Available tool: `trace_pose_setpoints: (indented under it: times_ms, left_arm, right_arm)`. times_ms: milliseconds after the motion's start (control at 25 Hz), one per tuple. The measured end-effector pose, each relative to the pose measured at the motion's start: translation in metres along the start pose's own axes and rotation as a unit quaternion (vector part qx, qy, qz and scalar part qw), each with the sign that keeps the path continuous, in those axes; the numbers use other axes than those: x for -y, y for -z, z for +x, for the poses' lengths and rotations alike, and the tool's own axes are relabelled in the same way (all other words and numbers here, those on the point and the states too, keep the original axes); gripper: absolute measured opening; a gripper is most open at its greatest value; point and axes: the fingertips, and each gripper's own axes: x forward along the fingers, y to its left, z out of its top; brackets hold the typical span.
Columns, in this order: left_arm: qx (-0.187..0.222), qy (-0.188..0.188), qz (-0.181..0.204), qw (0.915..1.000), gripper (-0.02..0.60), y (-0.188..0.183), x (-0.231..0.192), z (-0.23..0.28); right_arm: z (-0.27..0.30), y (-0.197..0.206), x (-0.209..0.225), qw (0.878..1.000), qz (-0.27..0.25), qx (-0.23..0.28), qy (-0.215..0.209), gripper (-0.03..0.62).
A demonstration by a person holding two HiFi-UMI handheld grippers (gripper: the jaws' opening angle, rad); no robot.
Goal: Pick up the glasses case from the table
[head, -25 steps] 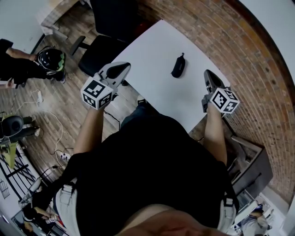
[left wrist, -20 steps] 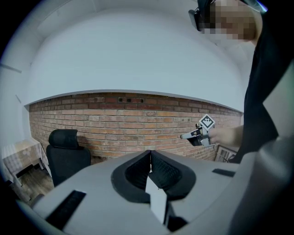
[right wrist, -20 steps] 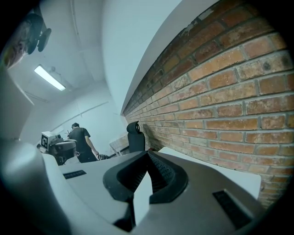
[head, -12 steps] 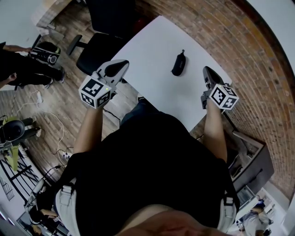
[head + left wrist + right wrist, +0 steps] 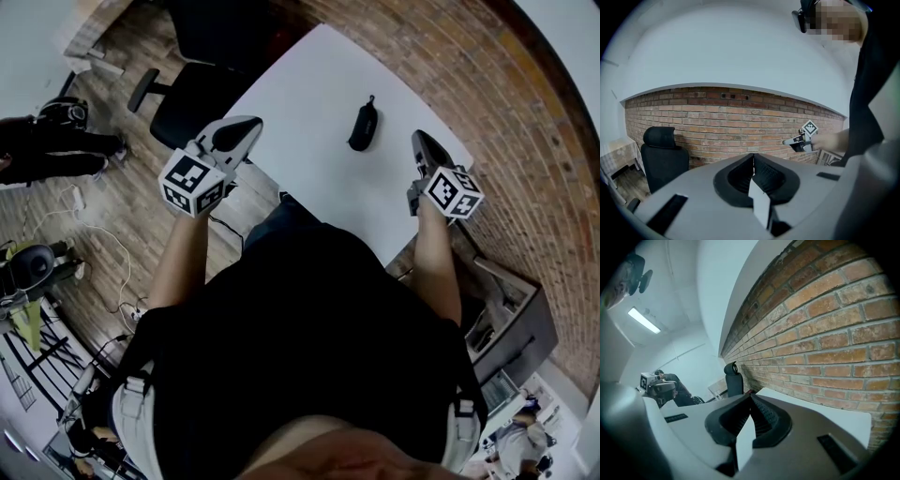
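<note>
One black oblong glasses case (image 5: 363,127), maybe with loop.

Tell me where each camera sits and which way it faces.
Head view: on the head, steeply down onto table, glasses case, left gripper, right gripper; torso, forearms show.
Left gripper view: on that gripper, toward brick wall, chair; shut jaws, right hand show.
Right gripper view: on that gripper, along brick wall; shut jaws show.
Both gripper views share brick wall, chair.
</note>
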Motion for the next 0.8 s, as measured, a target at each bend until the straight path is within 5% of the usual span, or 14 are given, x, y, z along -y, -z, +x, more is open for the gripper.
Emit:
trace_pose_setpoints:
  times_ms: [800]
  left_arm:
    - [-0.020,0.015,-0.005,0.9997,0.011,0.016,-0.028,0.029]
  right_arm:
    - [0.050,0.048,0.035,0.998,0.032,-0.053,0.008,0.032]
